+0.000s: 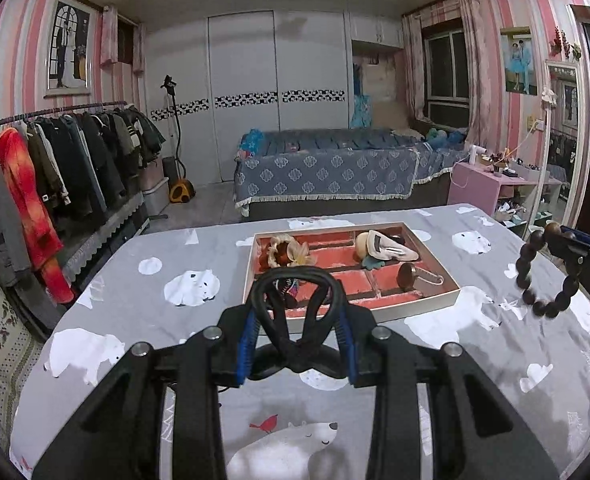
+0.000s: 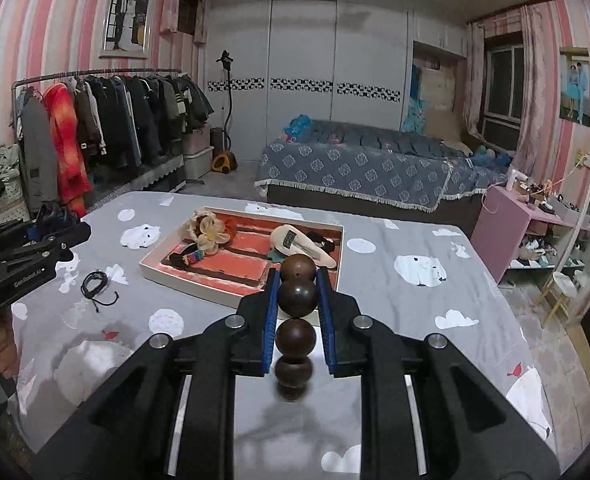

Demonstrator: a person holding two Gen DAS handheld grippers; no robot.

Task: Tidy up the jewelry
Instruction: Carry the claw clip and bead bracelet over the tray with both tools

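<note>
two grippers are out over the table: the left gripper (image 1: 298,334) with one black looped hair band (image 1: 295,308) between its pads, the right gripper (image 2: 297,320) with one dark wooden bead bracelet (image 2: 297,294). one shallow divided tray (image 1: 435,300) sits on the polar-bear cloth. in it i count one flower scrunchie (image 1: 289,254), one large cream snap hair clip (image 1: 391,247), one small round mirror (image 1: 409,275) and one multicoloured braided band (image 2: 191,259). one black cord bracelet (image 2: 97,282) lies loose on the cloth.
</note>
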